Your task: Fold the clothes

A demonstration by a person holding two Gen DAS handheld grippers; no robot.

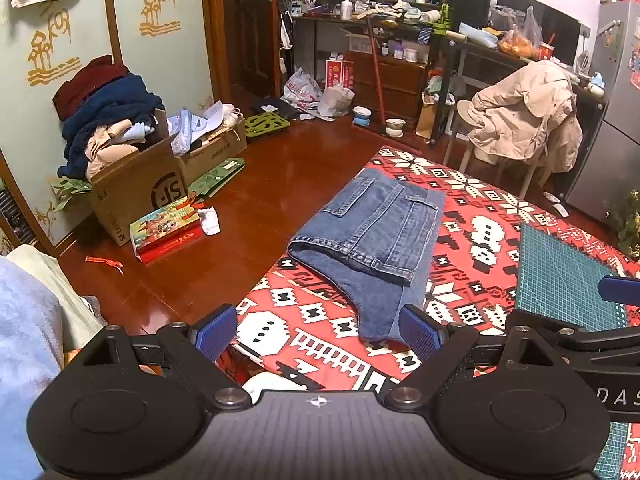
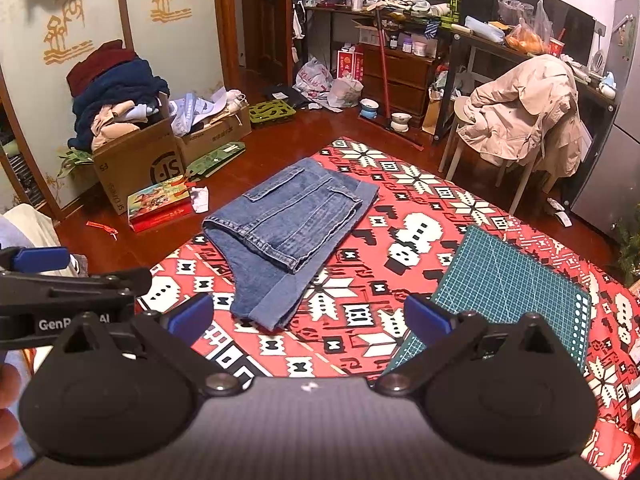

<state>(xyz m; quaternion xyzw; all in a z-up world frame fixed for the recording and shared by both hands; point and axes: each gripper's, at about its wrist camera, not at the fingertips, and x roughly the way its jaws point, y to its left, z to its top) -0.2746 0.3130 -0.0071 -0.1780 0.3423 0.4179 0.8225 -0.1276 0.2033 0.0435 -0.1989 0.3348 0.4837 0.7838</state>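
A pair of blue jeans [image 1: 372,240] [image 2: 292,236] lies folded into a compact bundle on the red patterned cloth [image 1: 320,332] [image 2: 360,320] of the table. My left gripper [image 1: 320,330] hovers open just short of the bundle's near end, nothing between its blue pads [image 1: 216,332]. My right gripper [image 2: 310,318] is open too, above the cloth to the right of the jeans' near end and apart from them. In the right wrist view the left gripper [image 2: 40,258] shows at the left edge; the right gripper's blue fingertip [image 1: 620,288] shows at the right edge of the left wrist view.
A green cutting mat [image 1: 568,280] [image 2: 508,292] lies on the cloth right of the jeans. On the wooden floor left stand a cardboard box [image 1: 136,188] piled with clothes and a red box [image 1: 168,232]. A chair with a beige jacket [image 1: 524,116] stands beyond the table.
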